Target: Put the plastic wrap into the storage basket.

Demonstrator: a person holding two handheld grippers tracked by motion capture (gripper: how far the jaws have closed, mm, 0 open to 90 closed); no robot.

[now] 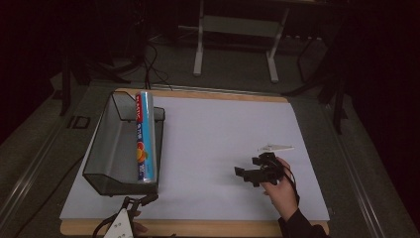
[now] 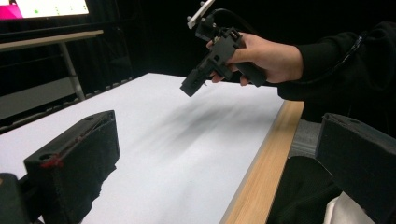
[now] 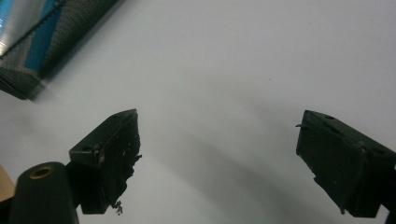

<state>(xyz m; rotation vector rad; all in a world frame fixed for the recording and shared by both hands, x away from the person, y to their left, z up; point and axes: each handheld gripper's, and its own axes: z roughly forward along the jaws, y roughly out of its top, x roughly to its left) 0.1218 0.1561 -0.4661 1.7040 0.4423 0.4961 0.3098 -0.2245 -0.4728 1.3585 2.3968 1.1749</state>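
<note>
Approach stage, by the look of it: your right hand-held gripper [image 1: 251, 173] hovers above white bench [image 1: 223, 129], jaws wide, empty. Left hand-held gripper [image 1: 132, 202] at 6 o'clock edge, also wide, empty. Wrap roll [image 1: 144, 136] lies on mesh tray [image 1: 106, 148] at 9 o'clock. Likely next: reach, align jaws across roll.

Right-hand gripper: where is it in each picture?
High view: the right gripper is right of centre, over the white sheet.
Left gripper view: top middle, held in a hand.
Right gripper view: its own jaws rise from the bottom, wide apart.
Shared landmark: the white sheet.
</note>
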